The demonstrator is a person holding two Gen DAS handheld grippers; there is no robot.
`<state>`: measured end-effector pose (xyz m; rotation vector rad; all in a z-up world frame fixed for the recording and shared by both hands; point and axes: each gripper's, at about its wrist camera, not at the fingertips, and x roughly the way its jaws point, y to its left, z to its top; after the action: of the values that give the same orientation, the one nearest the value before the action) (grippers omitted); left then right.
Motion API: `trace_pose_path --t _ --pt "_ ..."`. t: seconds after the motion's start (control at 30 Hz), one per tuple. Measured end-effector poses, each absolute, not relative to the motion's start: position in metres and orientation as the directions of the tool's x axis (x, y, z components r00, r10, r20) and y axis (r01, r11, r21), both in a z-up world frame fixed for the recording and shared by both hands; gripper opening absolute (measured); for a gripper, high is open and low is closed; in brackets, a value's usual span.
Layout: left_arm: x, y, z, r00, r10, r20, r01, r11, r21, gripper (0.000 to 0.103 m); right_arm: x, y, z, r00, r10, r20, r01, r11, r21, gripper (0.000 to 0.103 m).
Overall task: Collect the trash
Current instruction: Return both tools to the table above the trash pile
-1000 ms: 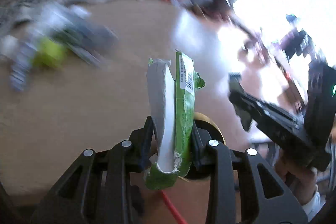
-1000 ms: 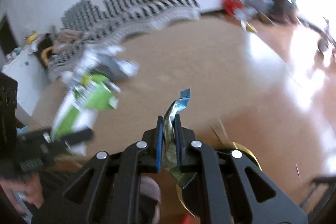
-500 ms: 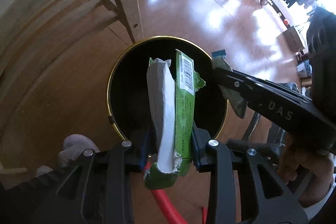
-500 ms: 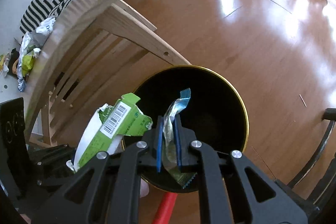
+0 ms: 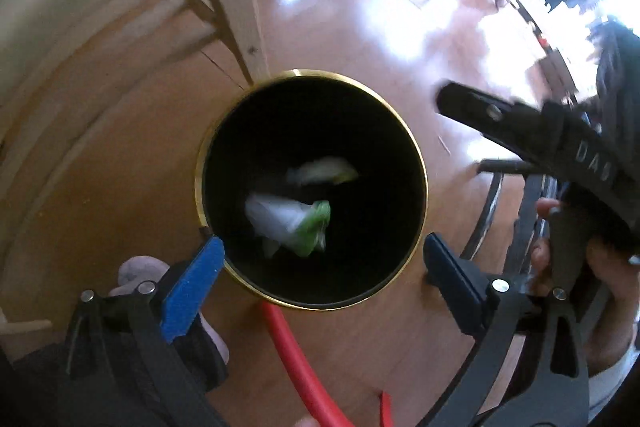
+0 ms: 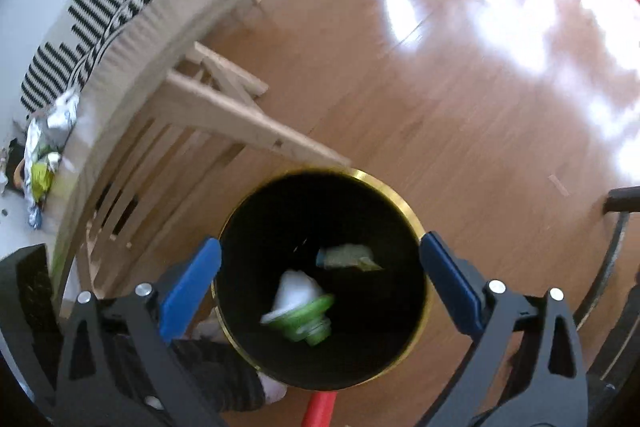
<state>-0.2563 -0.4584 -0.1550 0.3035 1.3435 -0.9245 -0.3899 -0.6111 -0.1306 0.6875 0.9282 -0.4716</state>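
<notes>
A black bin with a gold rim (image 5: pixel 416 147) (image 6: pixel 412 215) stands on the wood floor below both grippers. A green and white carton (image 5: pixel 292 223) (image 6: pixel 298 311) and a small silver-blue wrapper (image 5: pixel 324 171) (image 6: pixel 348 257) lie blurred inside it. My left gripper (image 5: pixel 324 275) is open and empty over the bin's near rim. My right gripper (image 6: pixel 320 271) is open and empty over the bin. The right gripper's black finger also shows at the right of the left wrist view (image 5: pixel 500 119).
A wooden table frame (image 6: pixel 224 115) stands left of the bin, with more wrappers (image 6: pixel 44 147) on its top at far left. A red tube (image 5: pixel 296 359) lies on the floor by the bin. A black metal chair frame (image 6: pixel 616 247) is at right.
Both grippers have opened over the bin. The green carton and the silver-blue wrapper have dropped out of them into the bin.
</notes>
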Motion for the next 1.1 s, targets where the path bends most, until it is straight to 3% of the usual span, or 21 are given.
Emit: trace_pose_path --t 0.17,0.27,0.4,0.5,0.63,0.7,0.8,0.9,1.03,1.1 --pt "-0.238 -0.41 -0.079 0.14 -0.541 -0.829 0.685 0.658 -0.314 0.097 -0.406 -0.598 -0.095 0.553 -0.238 -0.798 0.649 0.724 0.234 0.096" --pt "-0.214 -0.356 -0.034 0.253 -0.577 -0.776 0.619 0.714 -0.329 0.097 -0.396 -0.583 -0.081 0.588 -0.241 -0.772 0.614 0.754 0.232 0.096" --pt "-0.167 -0.254 0.009 0.5 -0.453 -0.738 0.438 0.867 -0.236 0.097 -0.356 -0.543 -0.055 0.652 -0.216 -0.727 0.515 0.83 0.215 0.096" --pt "-0.131 -0.185 0.011 0.59 -0.314 -0.744 0.28 0.944 -0.176 0.097 -0.314 -0.502 -0.027 0.719 -0.162 -0.676 0.406 0.887 0.219 0.096" --pt "-0.083 -0.135 -0.009 0.573 -0.273 -0.773 0.169 0.962 -0.214 0.097 -0.24 -0.443 -0.004 0.754 -0.059 -0.654 0.222 0.96 0.17 0.096" --pt "-0.06 -0.132 -0.022 0.547 -0.278 -0.789 0.176 0.96 -0.216 0.097 -0.203 -0.42 -0.001 0.742 -0.011 -0.67 0.15 0.977 0.15 0.096" --pt "-0.037 -0.134 -0.042 0.53 -0.281 -0.8 0.19 0.959 -0.21 0.097 -0.142 -0.383 -0.009 0.659 -0.086 -0.747 0.041 0.996 -0.079 0.096" --pt "-0.014 -0.141 -0.062 0.496 -0.307 -0.813 0.21 0.95 -0.23 0.097 -0.103 -0.381 -0.022 0.596 0.067 -0.8 0.01 0.996 0.091 0.096" --pt "0.002 -0.15 -0.064 0.537 -0.265 -0.801 0.272 0.953 -0.133 0.097 -0.075 -0.369 -0.045 0.568 -0.006 -0.823 0.041 0.999 0.022 0.098" --pt "0.005 -0.153 -0.064 0.552 -0.241 -0.798 0.277 0.956 -0.097 0.097 -0.074 -0.358 -0.047 0.614 -0.02 -0.789 0.0 1.0 -0.025 0.098"
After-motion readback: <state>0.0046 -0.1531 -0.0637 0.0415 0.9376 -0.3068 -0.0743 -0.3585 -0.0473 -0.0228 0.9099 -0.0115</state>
